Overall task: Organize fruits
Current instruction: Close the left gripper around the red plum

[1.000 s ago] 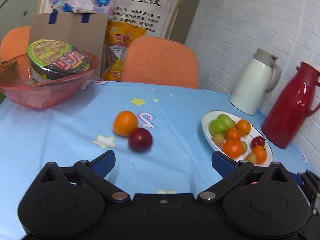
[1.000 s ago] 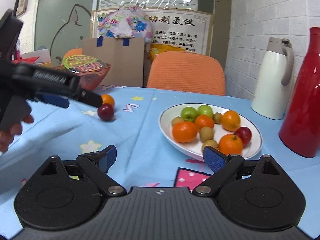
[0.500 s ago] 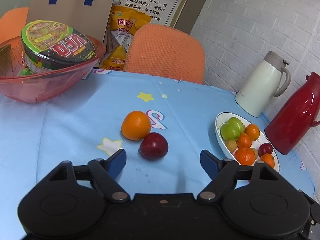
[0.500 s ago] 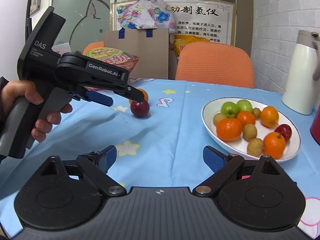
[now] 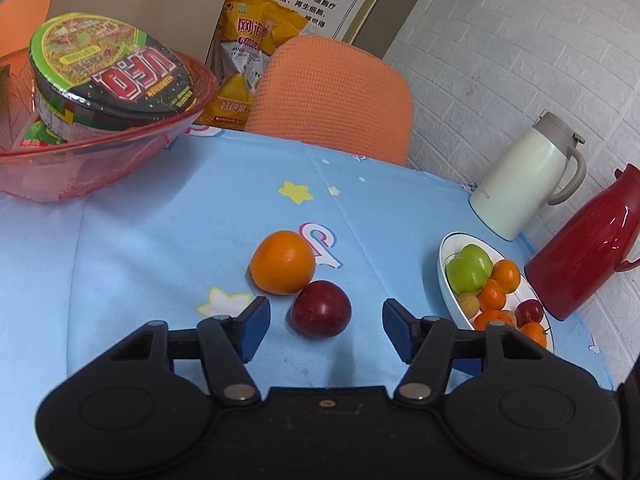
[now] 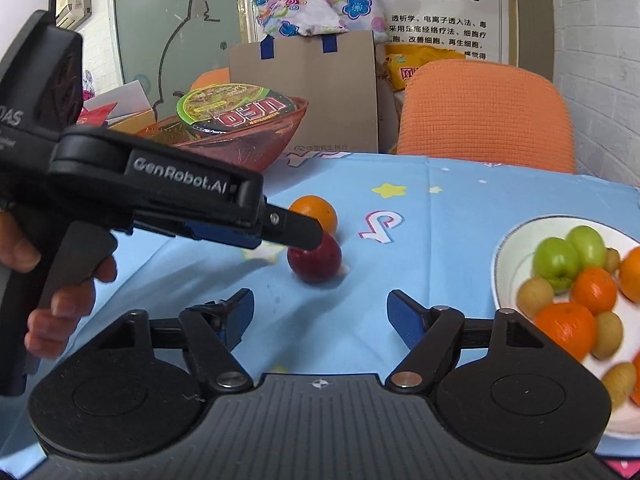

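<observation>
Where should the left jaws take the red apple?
Across its widest middle, coming from the near side: the red apple is round, and the orange touches its far side. The left gripper, jaws just closing, already straddles it.

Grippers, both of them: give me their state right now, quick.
Left gripper: open, jaws just closing in around the red apple, pads not yet touching it.
Right gripper: open, nothing between its jaws.
</observation>
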